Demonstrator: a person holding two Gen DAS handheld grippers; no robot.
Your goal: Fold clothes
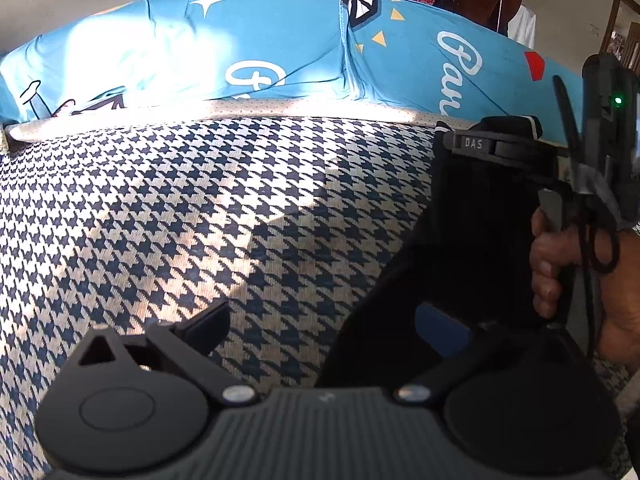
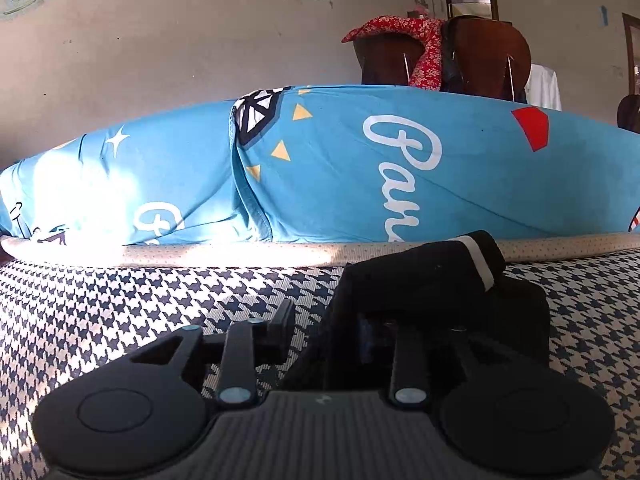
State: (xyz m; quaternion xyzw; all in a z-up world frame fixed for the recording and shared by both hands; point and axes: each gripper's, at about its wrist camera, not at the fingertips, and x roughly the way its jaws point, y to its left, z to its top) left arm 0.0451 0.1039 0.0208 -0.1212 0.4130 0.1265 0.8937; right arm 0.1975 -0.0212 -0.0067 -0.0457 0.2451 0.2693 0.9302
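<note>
The soft, light black garment with a white stripe point(image 2: 440, 276) lies limp on the houndstooth bedcover point(image 1: 160, 200); take its bunched edge at two o'clock. Left claw point(image 1: 324, 324) gapes released; right claw point(image 2: 340, 324) likewise, garment between its fingers.

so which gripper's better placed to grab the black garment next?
Probably right: the right gripper is low with the black garment already at its open fingers. The left gripper is open, garment only beside one finger.
</note>
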